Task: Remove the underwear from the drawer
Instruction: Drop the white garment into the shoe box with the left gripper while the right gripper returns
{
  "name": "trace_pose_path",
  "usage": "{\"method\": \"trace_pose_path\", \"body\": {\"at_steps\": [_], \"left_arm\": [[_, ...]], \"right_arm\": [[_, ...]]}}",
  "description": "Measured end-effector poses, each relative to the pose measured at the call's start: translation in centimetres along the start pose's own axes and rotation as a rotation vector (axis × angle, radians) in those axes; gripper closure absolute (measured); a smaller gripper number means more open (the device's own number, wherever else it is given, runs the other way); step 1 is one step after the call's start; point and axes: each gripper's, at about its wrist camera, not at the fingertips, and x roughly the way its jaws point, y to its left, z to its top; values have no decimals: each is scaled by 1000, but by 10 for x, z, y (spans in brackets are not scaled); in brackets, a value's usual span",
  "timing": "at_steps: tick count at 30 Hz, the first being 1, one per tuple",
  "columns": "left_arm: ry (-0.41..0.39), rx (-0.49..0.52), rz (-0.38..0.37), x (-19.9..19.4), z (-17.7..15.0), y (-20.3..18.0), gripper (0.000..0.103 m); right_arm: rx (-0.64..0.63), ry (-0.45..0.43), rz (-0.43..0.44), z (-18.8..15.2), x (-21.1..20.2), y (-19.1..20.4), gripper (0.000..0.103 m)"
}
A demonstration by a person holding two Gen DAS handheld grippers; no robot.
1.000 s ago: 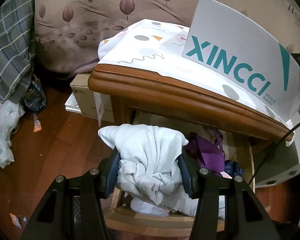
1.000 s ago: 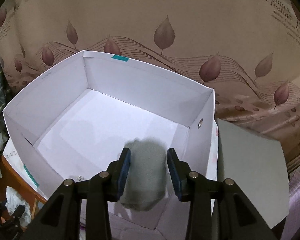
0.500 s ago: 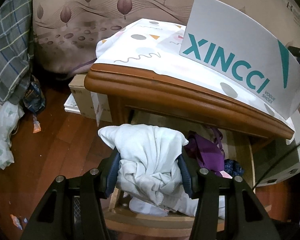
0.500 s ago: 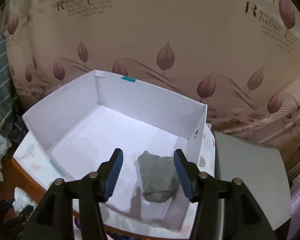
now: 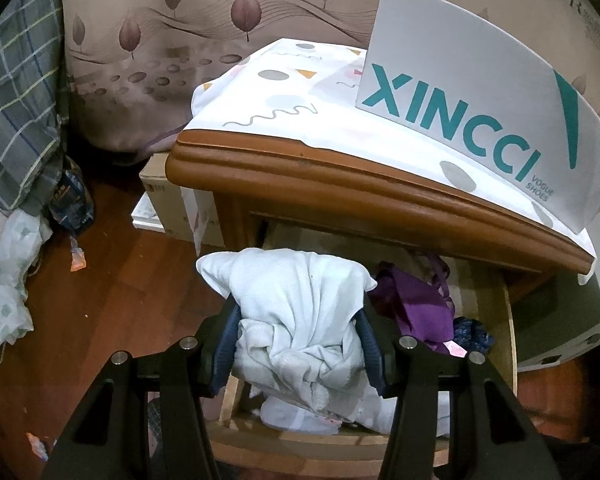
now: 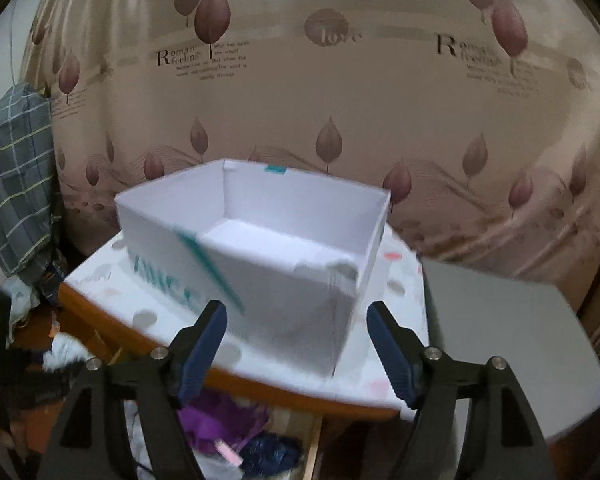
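Note:
My left gripper [image 5: 298, 338] is shut on a bundle of white underwear [image 5: 296, 312], held just above the open wooden drawer [image 5: 328, 446]. A purple garment [image 5: 414, 308] and a dark blue one [image 5: 470, 332] lie in the drawer. In the right wrist view my right gripper [image 6: 296, 344] has its jaws opening wide with nothing between them, in front of the white shoe box [image 6: 260, 256] on the nightstand. The grey piece it dropped lies inside the box, hidden by the near wall. The purple garment [image 6: 220, 424] shows below.
The nightstand top [image 5: 340, 184] carries a patterned white cloth [image 5: 284, 108] and the box with teal lettering [image 5: 472, 120]. A grey lid [image 6: 504, 344] lies right of the box. A plaid cloth [image 5: 16, 120] and cardboard boxes [image 5: 176, 208] stand on the wooden floor at left.
My right gripper let go of the grey piece inside the box, opened wide and pulled back out over the near wall. The left gripper kept still with the white bundle.

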Motion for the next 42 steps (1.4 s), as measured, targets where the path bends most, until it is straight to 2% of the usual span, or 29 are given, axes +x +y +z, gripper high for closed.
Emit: {"method": "trace_pose_path", "body": {"at_steps": [4,11,16,18,23,25,31,33,36,42], "left_arm": [[2,5,6,0,-1,-1,54],[11,26,18,3,-6,-3,54],[8,39,42,6,-8,-8,54],[10,51,59,7,-11,-11,54],[3,58,71,5,-13,-16,54],[-8,65,84,2,-14,-18,54],[-40,62,109,-19,-10,-18,54],[-55,70,108,-34,-5,-15,54],[-72,70,102,-55,9,-12,54],[-140,133,71,-107,65,-20,54]], "right_arm": [[30,44,-2,-37,6,-5,28],[67,175,-4,-89,42,-13,28],[122,234,-64,-120,61,-18,27],[156,286,-74,-130,70,-23,24],[251,377,-109,-145,84,-36,23],[305,401,-119,-150,86,-42,23],[344,457,-125,-156,93,-49,23],[365,478,-153,-159,94,-55,22],[410,518,-137,-165,98,-61,22],[442,580,-126,-174,101,-65,22]]}}
